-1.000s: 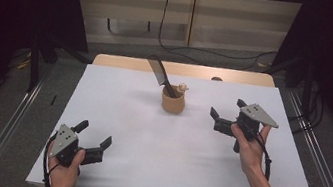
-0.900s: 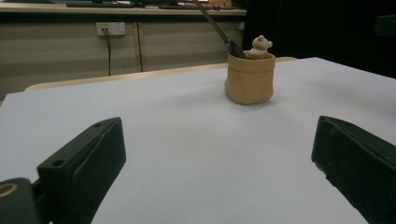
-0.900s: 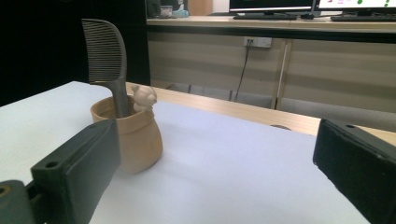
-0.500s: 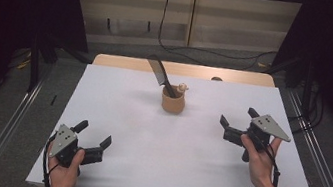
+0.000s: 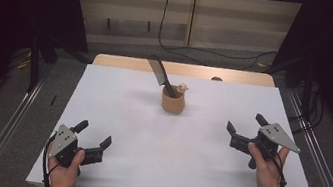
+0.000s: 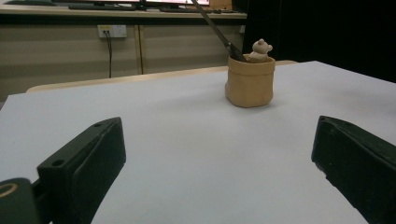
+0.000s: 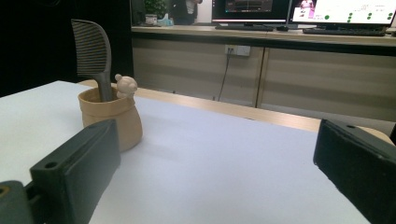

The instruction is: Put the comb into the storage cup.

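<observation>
The tan pot with its comb stands mid-bench, well apart from both the left hand-held gripper and right hand-held gripper, jaws apart.

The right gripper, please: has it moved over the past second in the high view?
Yes. The right gripper has drawn back toward the person and outward toward the table's right edge, away from the tan cup, fingers open.

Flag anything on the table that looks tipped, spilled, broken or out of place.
Nothing stands out. The tan pot stands upright on the white table, with the dark comb leaning in it beside a small bear figure. No spill shows.
</observation>
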The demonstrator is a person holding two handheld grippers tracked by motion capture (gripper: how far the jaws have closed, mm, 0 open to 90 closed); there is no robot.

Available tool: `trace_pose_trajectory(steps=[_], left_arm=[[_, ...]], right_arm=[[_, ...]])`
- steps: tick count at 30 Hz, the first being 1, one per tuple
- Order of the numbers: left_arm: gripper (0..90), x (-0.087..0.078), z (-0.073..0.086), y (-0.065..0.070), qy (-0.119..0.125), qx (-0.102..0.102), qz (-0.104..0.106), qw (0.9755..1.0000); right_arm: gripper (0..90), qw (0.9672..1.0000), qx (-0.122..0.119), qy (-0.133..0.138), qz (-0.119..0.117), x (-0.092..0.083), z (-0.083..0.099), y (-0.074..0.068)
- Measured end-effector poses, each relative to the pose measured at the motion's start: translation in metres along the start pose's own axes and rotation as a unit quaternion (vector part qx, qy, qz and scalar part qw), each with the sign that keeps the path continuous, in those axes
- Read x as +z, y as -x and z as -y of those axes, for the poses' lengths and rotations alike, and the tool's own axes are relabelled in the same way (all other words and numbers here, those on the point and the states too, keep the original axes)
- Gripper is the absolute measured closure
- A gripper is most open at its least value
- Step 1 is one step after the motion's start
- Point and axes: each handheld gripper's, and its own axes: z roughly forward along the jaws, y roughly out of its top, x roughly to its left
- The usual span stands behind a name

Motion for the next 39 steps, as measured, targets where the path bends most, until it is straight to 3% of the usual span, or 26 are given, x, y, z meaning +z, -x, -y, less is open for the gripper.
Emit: trace_pose_trajectory(steps=[19,39], left_arm=[[3.0,0.001,0.0,0.001,-0.003,0.002,0.003,1.0],[3.0,-0.001,0.0,0.001,-0.005,0.006,0.001,1.0]], right_arm=[[0.0,0.9999,-0.004,0.004,0.012,-0.031,0.006,0.01],[0.0,0.9989,-0.004,-0.005,0.047,-0.06,0.018,0.02]])
